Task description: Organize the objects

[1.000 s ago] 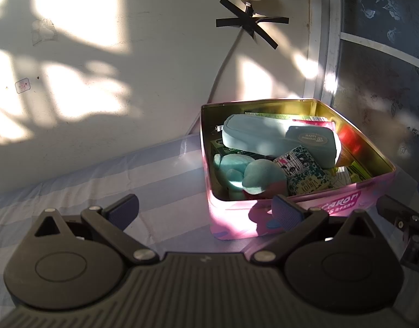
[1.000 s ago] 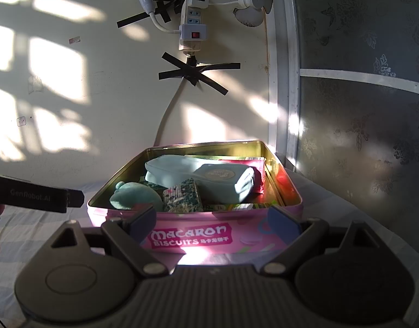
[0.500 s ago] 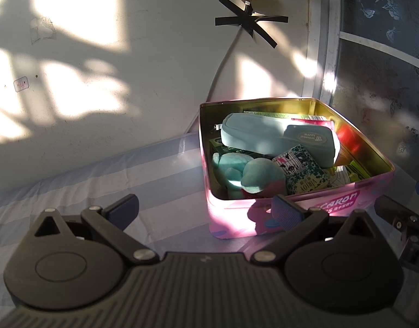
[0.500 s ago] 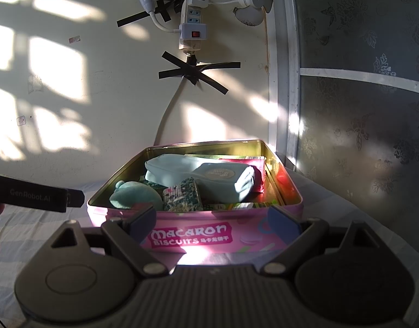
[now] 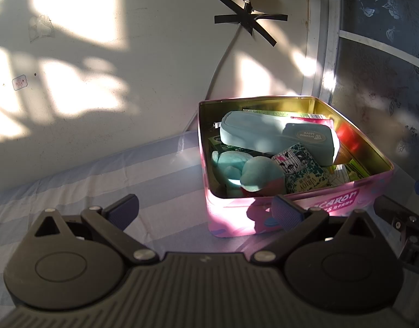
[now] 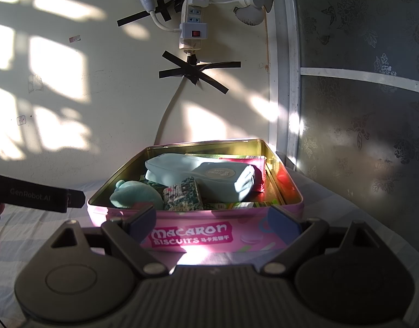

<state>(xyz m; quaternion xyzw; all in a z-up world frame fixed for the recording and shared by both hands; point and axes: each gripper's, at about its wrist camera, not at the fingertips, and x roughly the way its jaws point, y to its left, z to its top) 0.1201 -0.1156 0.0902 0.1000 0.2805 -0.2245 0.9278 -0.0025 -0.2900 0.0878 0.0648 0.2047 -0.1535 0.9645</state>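
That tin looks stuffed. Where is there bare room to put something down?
The striped cloth lies bare between the wall and the left side of the pink tin. Inside the tin it is crowded: pencil case, teal plush and packets.

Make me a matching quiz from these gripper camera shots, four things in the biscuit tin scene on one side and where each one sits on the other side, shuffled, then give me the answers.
Things:
1. pale blue pouch
2. teal plush toy
3. patterned green packet
4. power strip

Places:
A. on the wall above the pink tin
B. in the tin's near left corner
C. lying across the back half of the tin, on top of other items
D. by the tin's front wall, between the plush toy and the pouch

Pairs: 1-C, 2-B, 3-D, 4-A
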